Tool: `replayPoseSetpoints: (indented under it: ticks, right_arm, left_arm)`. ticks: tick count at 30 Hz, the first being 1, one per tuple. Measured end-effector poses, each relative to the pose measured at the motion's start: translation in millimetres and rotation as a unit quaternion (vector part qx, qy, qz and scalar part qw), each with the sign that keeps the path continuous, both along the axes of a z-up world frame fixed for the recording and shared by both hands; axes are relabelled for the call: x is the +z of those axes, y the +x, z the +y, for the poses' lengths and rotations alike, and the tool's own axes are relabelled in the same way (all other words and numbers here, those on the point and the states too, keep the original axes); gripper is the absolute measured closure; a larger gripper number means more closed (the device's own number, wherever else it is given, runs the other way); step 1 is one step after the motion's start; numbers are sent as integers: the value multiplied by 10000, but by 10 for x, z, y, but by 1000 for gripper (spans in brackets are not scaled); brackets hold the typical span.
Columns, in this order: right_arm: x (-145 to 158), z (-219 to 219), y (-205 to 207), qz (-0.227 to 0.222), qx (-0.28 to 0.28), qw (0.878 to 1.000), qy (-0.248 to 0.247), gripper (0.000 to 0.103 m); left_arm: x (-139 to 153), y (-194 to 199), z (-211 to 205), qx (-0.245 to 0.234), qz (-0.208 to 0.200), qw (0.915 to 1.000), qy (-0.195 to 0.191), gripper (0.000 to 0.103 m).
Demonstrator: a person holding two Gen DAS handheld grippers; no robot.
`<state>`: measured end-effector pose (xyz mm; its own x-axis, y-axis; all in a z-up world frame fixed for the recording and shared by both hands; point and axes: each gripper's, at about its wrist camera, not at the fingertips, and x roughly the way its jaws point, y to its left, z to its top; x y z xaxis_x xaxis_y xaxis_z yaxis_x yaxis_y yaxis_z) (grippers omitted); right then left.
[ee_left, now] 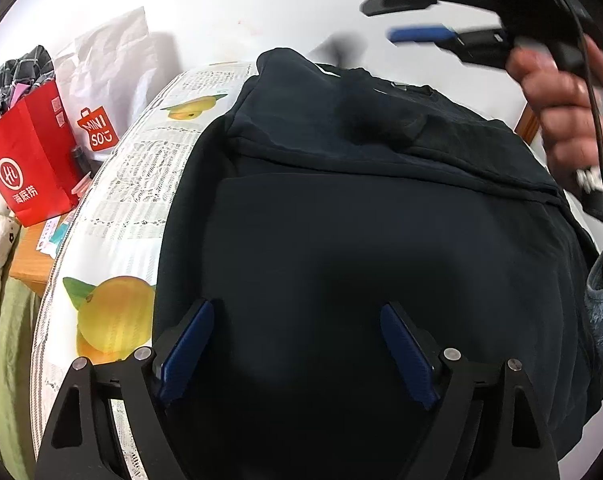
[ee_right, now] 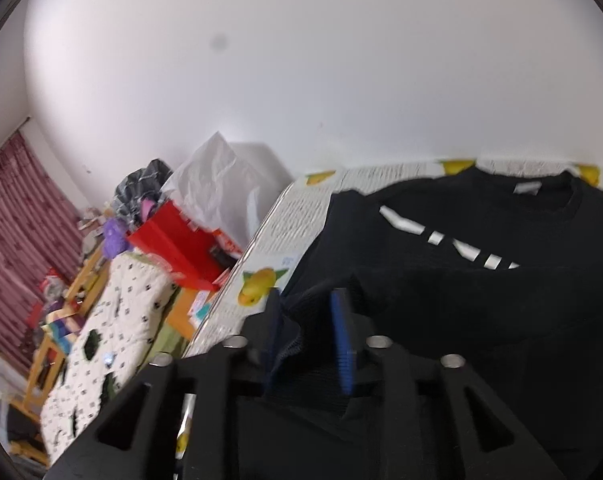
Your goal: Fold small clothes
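A black cotton top [ee_left: 361,208] with white stripes across its chest lies partly folded on a table covered by a white cloth printed with yellow fruit and grey text [ee_left: 141,184]. The garment fills most of the cloth, its collar toward the plain white wall [ee_right: 301,60] behind the table.

The left gripper [ee_left: 297,344], black with blue pads, hovers just over the near part of the top with its jaws spread wide and nothing between them. The right gripper [ee_right: 307,332] sits low at the garment's left edge; its jaws stand partly apart with a bunched fold of black fabric lying between them, and the blur hides whether the pads press on it. In the left wrist view a hand [ee_left: 561,112] grips the right gripper's handle at the far right corner of the top, a black cable hanging beside it.

Left of the table stand a red paper bag with a white round logo [ee_left: 33,160], a white crumpled plastic bag [ee_right: 217,184] and a heap of grey checked cloth [ee_left: 17,76]. A white quilt with small black flowers [ee_right: 113,328] drapes over a wooden frame, and dark pink curtains [ee_right: 17,232] hang further off.
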<state>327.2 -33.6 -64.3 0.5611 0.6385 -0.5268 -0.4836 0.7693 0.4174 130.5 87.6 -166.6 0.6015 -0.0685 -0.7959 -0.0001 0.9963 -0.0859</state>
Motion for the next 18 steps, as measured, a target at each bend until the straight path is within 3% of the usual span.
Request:
replayPoseSetpoints:
  ticks: [4,9,13,15,18]
  right_arm:
    - [-10,-299,-131,-142,-242,9993,-235,56]
    - [-124,-810,-353,-338,-916,9870,-1275,56]
    - [-335,-1267,-527,-349,-1511,9630,-2202,56]
    - [-491,-1480,-587,-167,-1694,9548,-2437,56]
    - [-686,-1676,-677,-32,-1864,9445,-2703,56]
  left_arm:
    - [47,26,28,-5,90,9999,-112,20]
    - [245,127,59,-129,-16,9992,-370,21]
    - [371,313,-57,-146,-87,9998,132,21]
    - [396,459,-131,-160,-73,9990,404,24]
    - [407,690,-202,-208,-33,9984,517,34]
